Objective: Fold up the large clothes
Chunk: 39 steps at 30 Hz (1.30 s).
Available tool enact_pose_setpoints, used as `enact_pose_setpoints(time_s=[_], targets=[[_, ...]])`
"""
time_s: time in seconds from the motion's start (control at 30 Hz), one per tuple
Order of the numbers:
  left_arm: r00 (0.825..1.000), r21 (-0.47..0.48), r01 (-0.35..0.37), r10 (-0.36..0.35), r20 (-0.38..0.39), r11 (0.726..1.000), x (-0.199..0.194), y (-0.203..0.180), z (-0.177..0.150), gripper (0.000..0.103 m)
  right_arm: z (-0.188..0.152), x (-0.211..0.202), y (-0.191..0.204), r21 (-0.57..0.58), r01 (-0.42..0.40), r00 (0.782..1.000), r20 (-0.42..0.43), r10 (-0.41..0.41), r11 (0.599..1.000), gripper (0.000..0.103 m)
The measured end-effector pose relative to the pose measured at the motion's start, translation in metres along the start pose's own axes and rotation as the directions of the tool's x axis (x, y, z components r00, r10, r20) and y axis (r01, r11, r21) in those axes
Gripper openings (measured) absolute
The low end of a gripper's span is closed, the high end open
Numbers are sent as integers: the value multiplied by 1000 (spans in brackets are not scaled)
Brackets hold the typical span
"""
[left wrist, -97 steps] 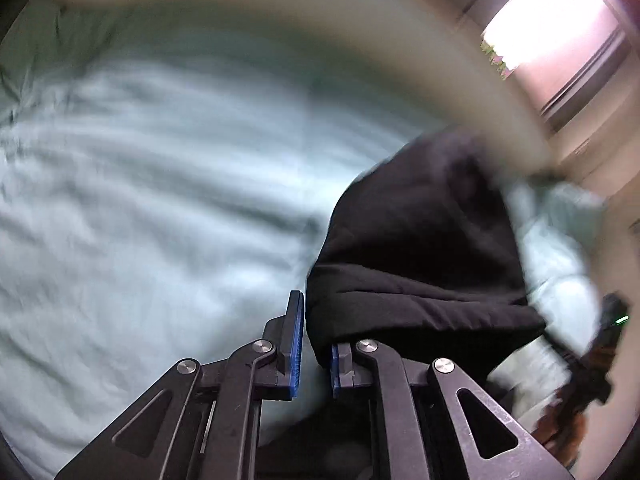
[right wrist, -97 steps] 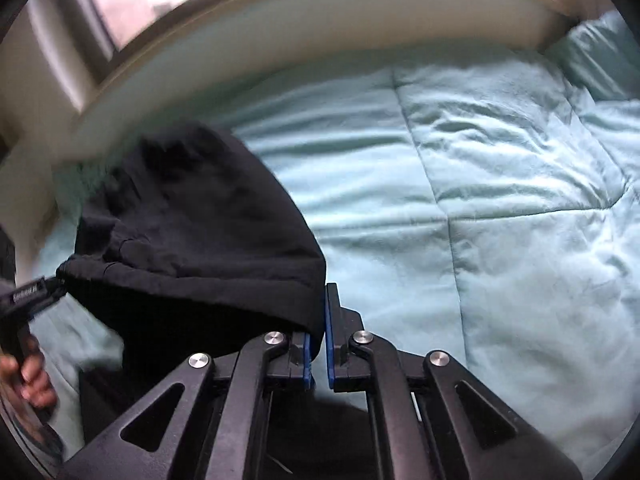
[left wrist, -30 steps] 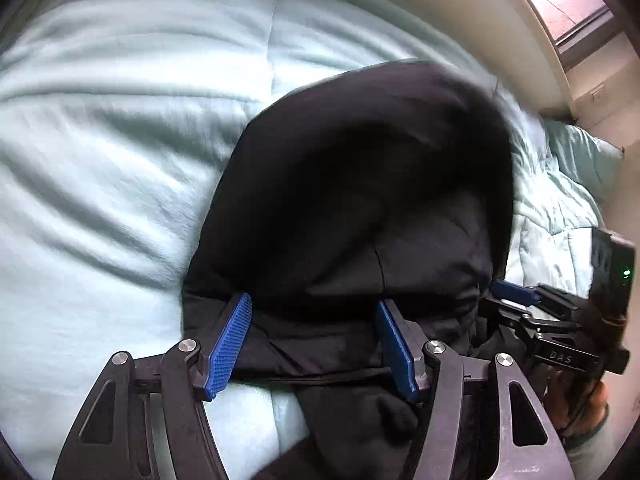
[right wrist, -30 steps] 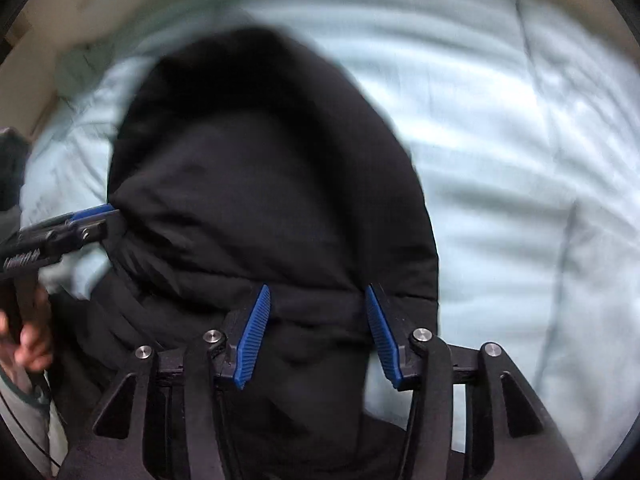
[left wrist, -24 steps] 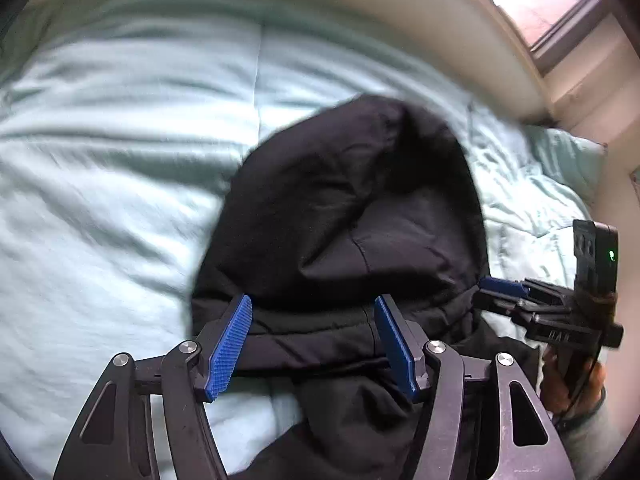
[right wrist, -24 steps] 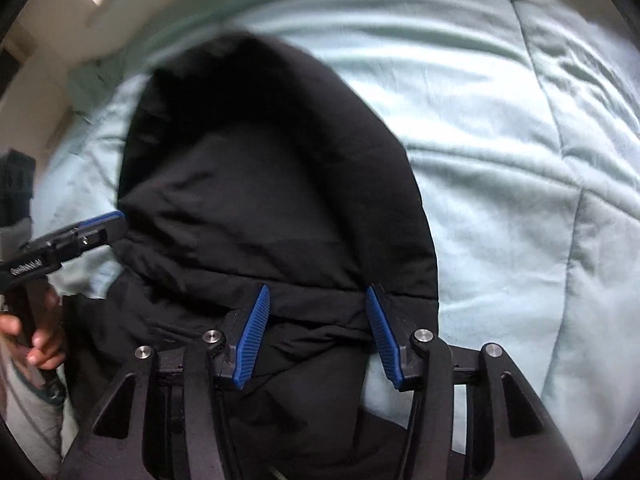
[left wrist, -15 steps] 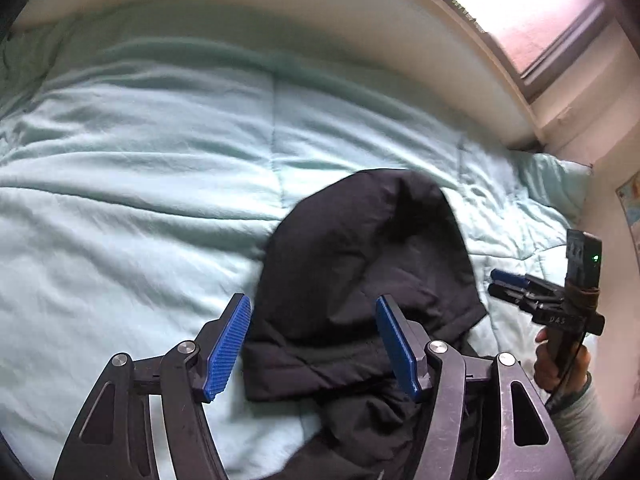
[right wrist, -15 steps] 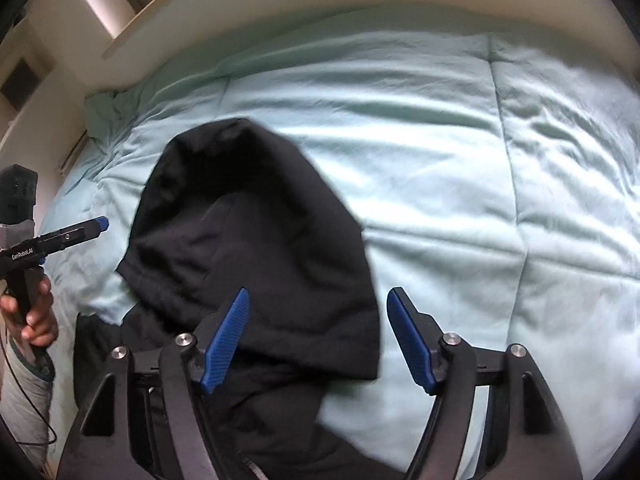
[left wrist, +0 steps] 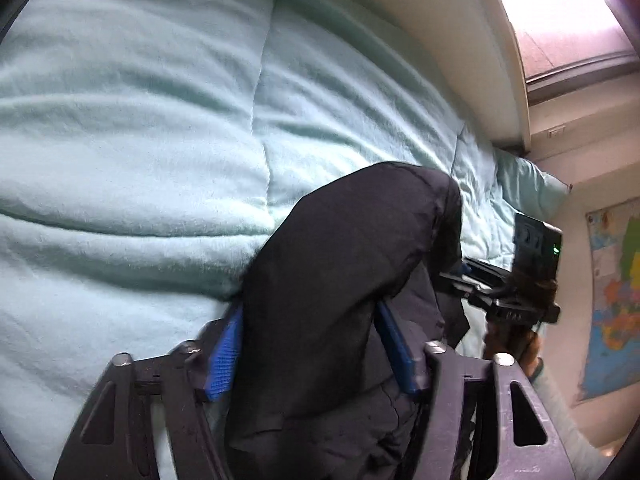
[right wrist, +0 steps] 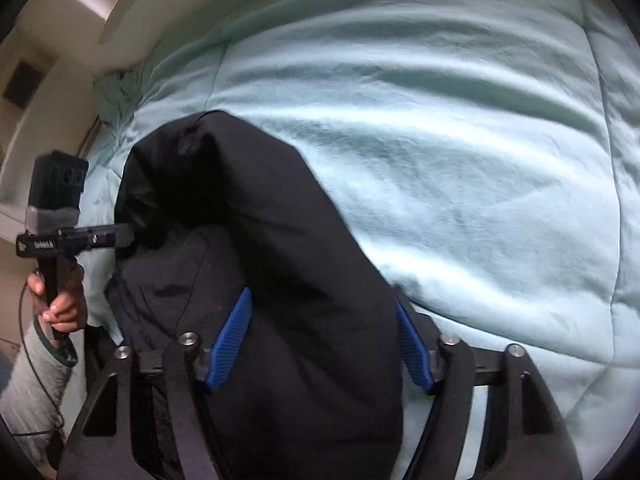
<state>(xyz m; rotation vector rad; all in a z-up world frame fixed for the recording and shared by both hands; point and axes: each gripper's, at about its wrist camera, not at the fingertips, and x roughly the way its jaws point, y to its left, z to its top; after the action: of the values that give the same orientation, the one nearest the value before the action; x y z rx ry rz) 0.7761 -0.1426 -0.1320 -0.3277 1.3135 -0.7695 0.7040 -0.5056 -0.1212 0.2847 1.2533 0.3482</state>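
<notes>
A black hooded garment (left wrist: 340, 264) lies bunched on a pale green comforter (left wrist: 140, 120), hood end pointing away. My left gripper (left wrist: 310, 350) is open, its blue pads on either side of the black cloth. My right gripper (right wrist: 324, 340) is open too, with the garment (right wrist: 256, 232) filling the gap between its blue pads. The right gripper also shows at the garment's right side in the left wrist view (left wrist: 508, 292). The left gripper shows at the garment's left side in the right wrist view (right wrist: 72, 240), its tips against the cloth.
The comforter (right wrist: 460, 140) covers the whole bed. A curved cream headboard (left wrist: 460, 40) and a window (left wrist: 568, 12) lie beyond it. A pale green pillow (left wrist: 528, 184) sits at the far right. A coloured wall map (left wrist: 616, 300) hangs at the right.
Both grippers let go of the garment about a second ago and stayed open. Since half a second ago both have moved down and in, so the black cloth now sits between their pads.
</notes>
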Motion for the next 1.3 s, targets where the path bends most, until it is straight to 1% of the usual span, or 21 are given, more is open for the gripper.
enact_pose_setpoints(time_s=[0.03, 0.07, 0.1, 0.13, 0.17, 0.27, 0.4, 0.57, 0.6, 0.7, 0.77, 0.8, 0.87, 0.9, 0.93, 0.97, 1.07, 1.13, 1.2, 1.27, 1.3], targets=[[999, 31, -33, 32, 23, 999, -4, -8, -4, 38, -3, -4, 9, -38, 24, 1000, 10, -24, 999, 50], [998, 53, -50, 48, 41, 997, -8, -15, -9, 29, -7, -9, 17, -69, 51, 998, 25, -49, 996, 45], [997, 70, -60, 56, 57, 996, -14, -20, -12, 22, -12, -16, 26, -106, 86, 996, 47, -81, 991, 34], [995, 99, -69, 60, 85, 993, -24, -31, -20, 19, -16, -23, 35, -132, 107, 993, 61, -100, 985, 23], [993, 118, -72, 60, 104, 990, -33, -38, -25, 16, -24, -34, 45, -165, 124, 990, 81, -112, 978, 20], [980, 198, -107, 70, 186, 974, -71, -74, -56, 14, -46, -66, 77, -250, 198, 975, 146, -165, 948, 17], [962, 267, -128, 54, 267, 955, -124, -118, -109, 14, -88, -120, 126, -321, 306, 939, 259, -228, 896, 17], [946, 317, -146, 38, 323, 937, -179, -160, -183, 14, -155, -174, 178, -310, 381, 891, 375, -256, 871, 17], [944, 327, -149, 36, 328, 933, -189, -168, -203, 14, -174, -185, 189, -306, 400, 877, 403, -263, 864, 17], [946, 342, -147, 30, 323, 928, -210, -182, -253, 14, -231, -212, 217, -282, 427, 853, 440, -279, 859, 17], [953, 349, -145, 36, 301, 926, -216, -185, -291, 14, -275, -222, 236, -275, 453, 840, 450, -303, 848, 17], [962, 331, -139, 48, 269, 933, -214, -181, -312, 15, -292, -222, 242, -276, 467, 837, 444, -319, 840, 17], [977, 277, -123, 66, 205, 953, -205, -167, -342, 19, -328, -216, 250, -270, 468, 849, 404, -342, 842, 17], [979, 254, -144, 101, 176, 957, -197, -158, -358, 19, -346, -208, 250, -260, 447, 866, 365, -341, 856, 18], [978, 216, -185, 158, 134, 959, -187, -144, -379, 19, -359, -202, 248, -245, 425, 882, 328, -338, 871, 21], [977, 185, -200, 183, 107, 962, -182, -134, -390, 19, -373, -193, 244, -225, 403, 899, 281, -337, 887, 22], [980, 59, -196, 195, 28, 979, -177, -99, -419, 19, -409, -173, 226, -152, 367, 925, 162, -343, 918, 22], [977, 37, -212, 210, 47, 977, -190, -95, -422, 18, -419, -171, 220, -119, 355, 932, 126, -341, 927, 22], [972, 43, -219, 214, 98, 975, -210, -103, -414, 18, -426, -182, 212, -76, 339, 936, 125, -328, 938, 23], [966, 66, -212, 199, 166, 975, -231, -119, -397, 18, -420, -204, 205, -44, 325, 936, 158, -315, 945, 31], [963, 89, -201, 180, 202, 976, -240, -131, -384, 18, -412, -214, 206, -32, 318, 934, 184, -308, 947, 38]])
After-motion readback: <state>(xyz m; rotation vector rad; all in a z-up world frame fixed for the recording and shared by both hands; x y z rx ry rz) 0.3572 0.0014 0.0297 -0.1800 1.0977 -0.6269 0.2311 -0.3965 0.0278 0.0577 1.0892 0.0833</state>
